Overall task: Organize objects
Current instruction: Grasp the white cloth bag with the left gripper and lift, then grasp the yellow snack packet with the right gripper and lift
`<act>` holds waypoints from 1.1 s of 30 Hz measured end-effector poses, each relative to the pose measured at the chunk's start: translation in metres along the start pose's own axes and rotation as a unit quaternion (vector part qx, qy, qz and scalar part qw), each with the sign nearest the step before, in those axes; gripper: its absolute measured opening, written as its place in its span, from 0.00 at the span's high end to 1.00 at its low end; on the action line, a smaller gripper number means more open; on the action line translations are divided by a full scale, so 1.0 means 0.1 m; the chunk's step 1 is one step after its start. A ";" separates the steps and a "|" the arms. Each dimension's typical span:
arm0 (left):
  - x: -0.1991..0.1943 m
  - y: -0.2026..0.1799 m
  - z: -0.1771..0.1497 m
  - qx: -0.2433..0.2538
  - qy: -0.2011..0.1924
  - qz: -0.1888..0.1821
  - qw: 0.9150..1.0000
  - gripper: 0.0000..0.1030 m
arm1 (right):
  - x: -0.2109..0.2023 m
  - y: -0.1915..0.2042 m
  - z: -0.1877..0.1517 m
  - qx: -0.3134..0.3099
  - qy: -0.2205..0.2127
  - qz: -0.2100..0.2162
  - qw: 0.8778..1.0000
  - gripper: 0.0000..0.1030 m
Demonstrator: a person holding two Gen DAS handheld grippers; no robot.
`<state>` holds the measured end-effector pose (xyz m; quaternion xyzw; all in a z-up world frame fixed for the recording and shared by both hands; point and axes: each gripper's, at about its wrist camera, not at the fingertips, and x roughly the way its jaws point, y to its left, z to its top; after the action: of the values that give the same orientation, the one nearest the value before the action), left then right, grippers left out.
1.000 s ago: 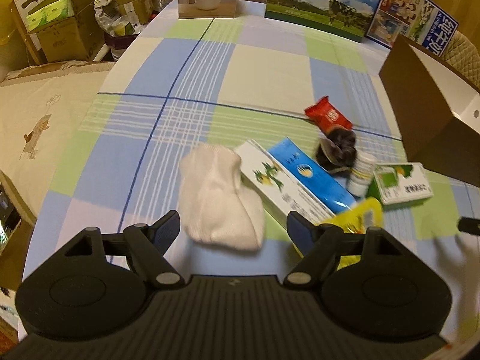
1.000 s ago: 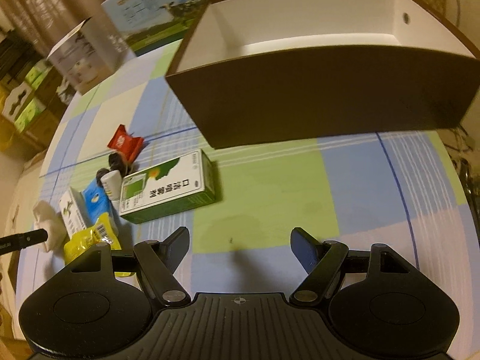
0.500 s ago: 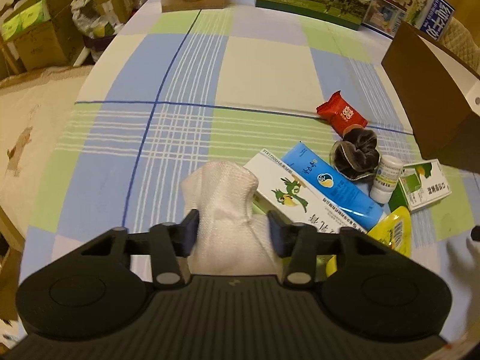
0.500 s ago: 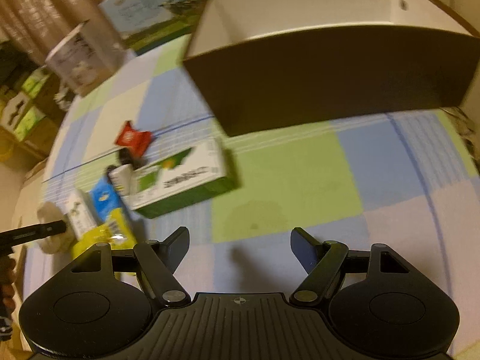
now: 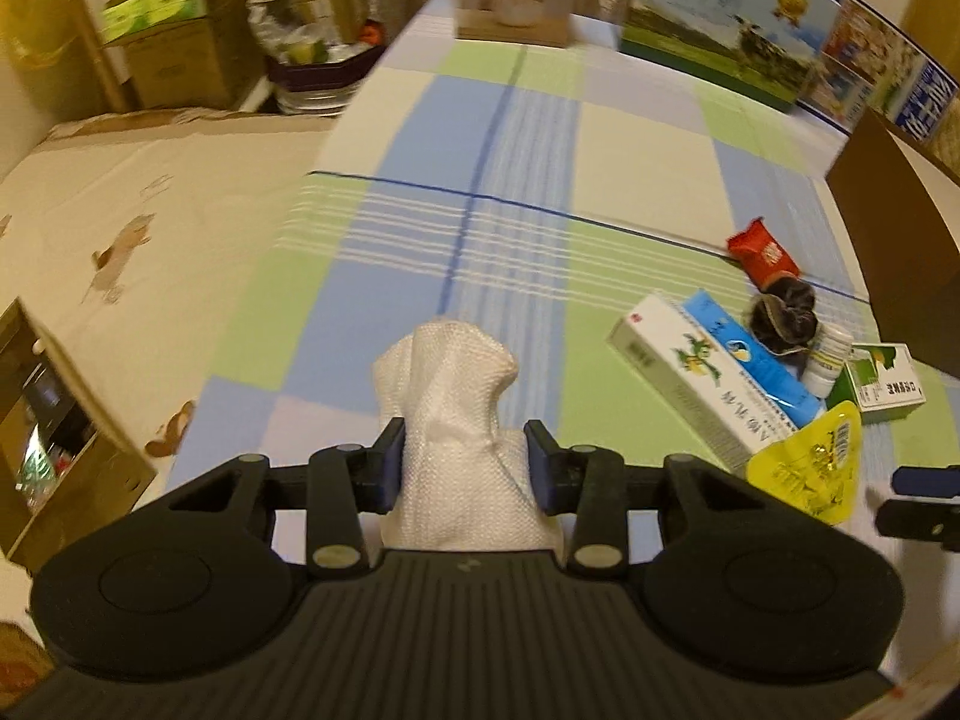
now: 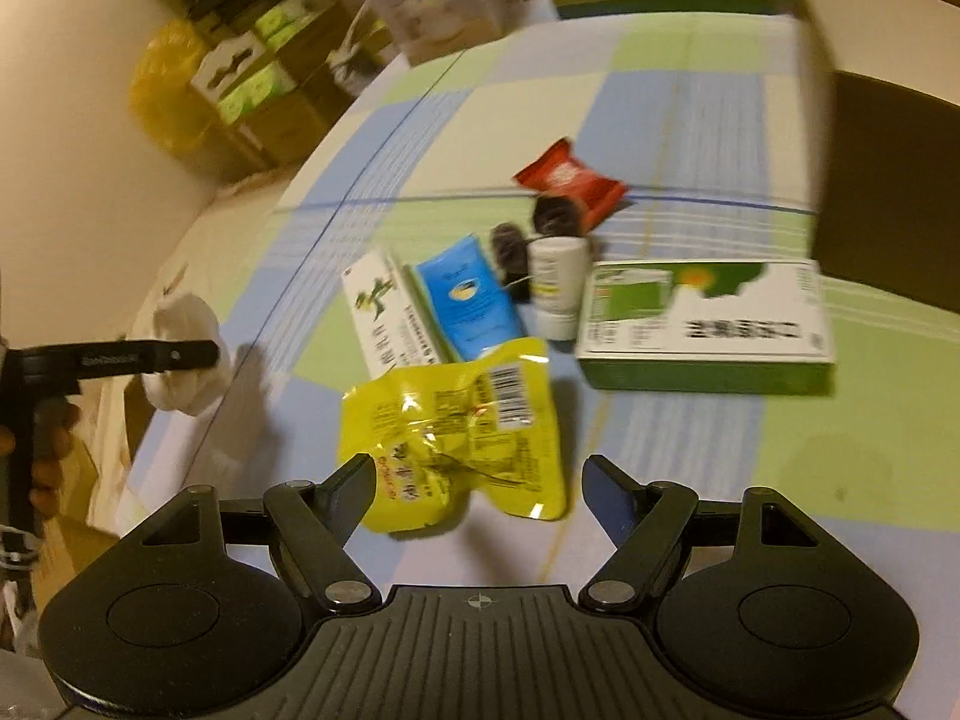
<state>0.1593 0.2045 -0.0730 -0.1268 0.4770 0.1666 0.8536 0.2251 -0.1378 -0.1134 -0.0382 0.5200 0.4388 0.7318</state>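
My left gripper (image 5: 465, 450) pinches a white knitted cloth (image 5: 447, 372) between its pads, with the jaws still closing, and holds it to the left of the pile. The pile on the checked tablecloth holds a white box with a green bird (image 5: 690, 378), a blue box (image 5: 756, 372), a dark scrunchie (image 5: 780, 315), a red packet (image 5: 765, 255), a small white bottle (image 6: 558, 288), a green and white box (image 6: 702, 324) and a yellow packet (image 6: 462, 420). My right gripper (image 6: 480, 486) is open just above the yellow packet's near end.
A brown box with a white inside (image 5: 900, 228) stands at the right behind the pile. Printed cartons (image 5: 720, 42) line the table's far end. Left of the table's edge lie a cream cover (image 5: 120, 210) and stacked cardboard boxes (image 5: 168, 42).
The left gripper's jaws closed on the white cloth and carried it left, away from the boxes. The right gripper swung left from the brown box to the yellow packet.
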 end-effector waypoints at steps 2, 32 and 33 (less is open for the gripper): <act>-0.04 0.07 -0.04 -0.009 -0.001 0.005 1.000 0.65 | 0.11 0.03 0.01 -0.010 0.005 -0.005 1.000 0.28; -0.21 0.42 -0.28 -0.055 0.005 0.034 0.998 0.65 | 0.20 0.15 0.00 -0.053 -0.038 0.117 0.991 0.96; -0.21 0.41 -0.28 -0.054 0.004 0.033 0.998 0.65 | 0.19 0.15 0.01 -0.052 -0.039 0.116 0.991 0.96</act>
<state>0.1106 0.2276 -0.0714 -0.1577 0.4746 0.2196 0.8376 0.2170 -0.1166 -0.1219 0.0014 0.4689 0.5480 0.6927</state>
